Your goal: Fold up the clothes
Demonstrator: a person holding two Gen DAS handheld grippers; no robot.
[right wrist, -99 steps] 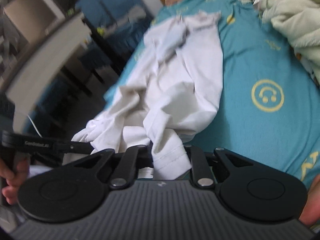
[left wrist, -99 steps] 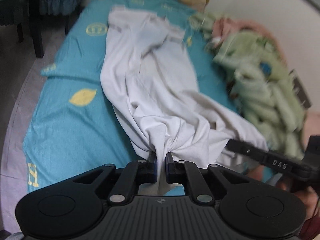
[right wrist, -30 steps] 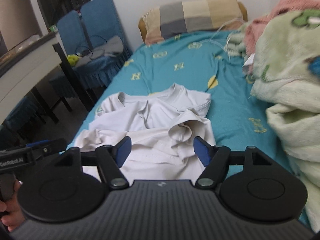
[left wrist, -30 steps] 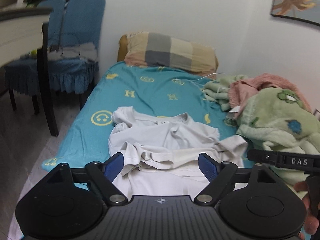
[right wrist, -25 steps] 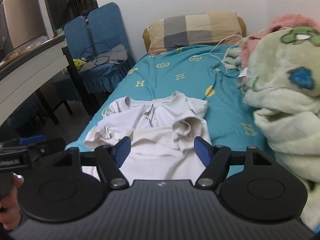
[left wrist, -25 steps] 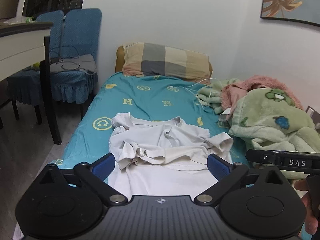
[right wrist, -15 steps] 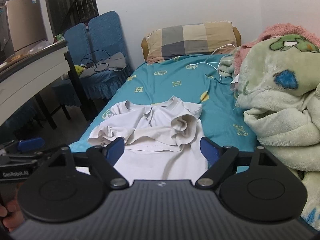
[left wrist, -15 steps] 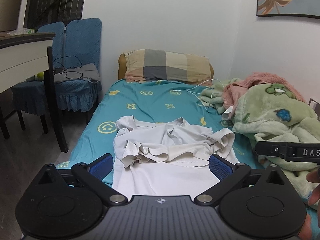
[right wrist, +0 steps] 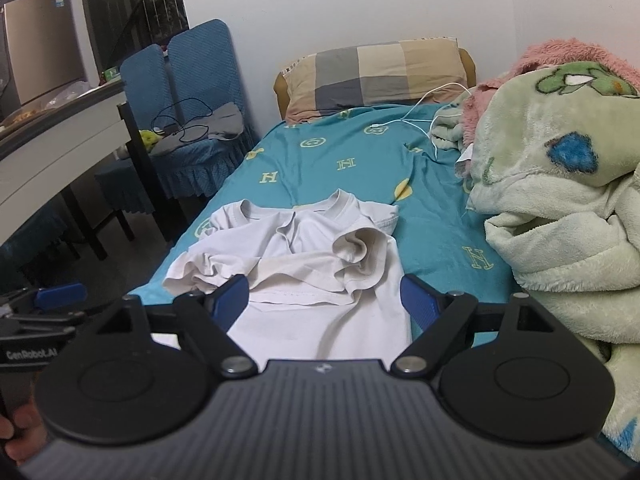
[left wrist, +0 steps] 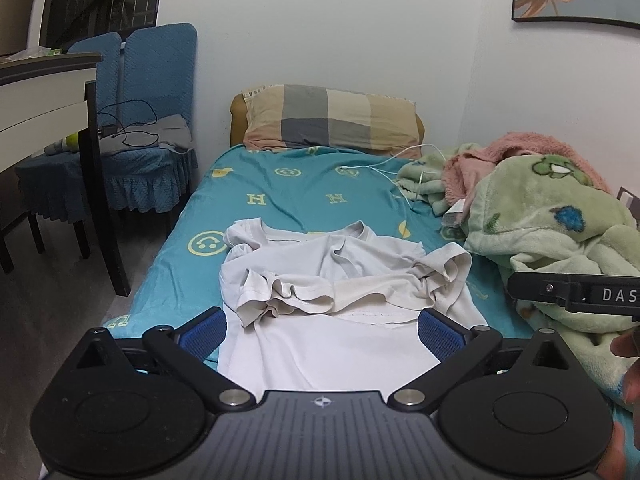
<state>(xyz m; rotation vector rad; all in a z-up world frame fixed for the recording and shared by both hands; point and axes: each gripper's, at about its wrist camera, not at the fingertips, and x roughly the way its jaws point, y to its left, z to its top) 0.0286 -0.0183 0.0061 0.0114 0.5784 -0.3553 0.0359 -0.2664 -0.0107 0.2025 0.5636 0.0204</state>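
A white T-shirt lies on the teal bed sheet, collar toward the pillow. Its upper part is bunched with the sleeves crumpled inward, and the lower part lies flat near the foot of the bed. My left gripper hangs open above the shirt's near edge, its blue pads wide apart with nothing between them. My right gripper is also open over the same near edge and holds nothing. Neither gripper touches the cloth.
A green fleece blanket and a pink one are heaped along the bed's right side. A checked pillow and a white cable lie at the head. Blue chairs and a table stand on the left.
Both grippers, earlier shut on the lifted shirt, have let go and opened wide. The shirt now rests on the bed, and both grippers have drawn back from it.
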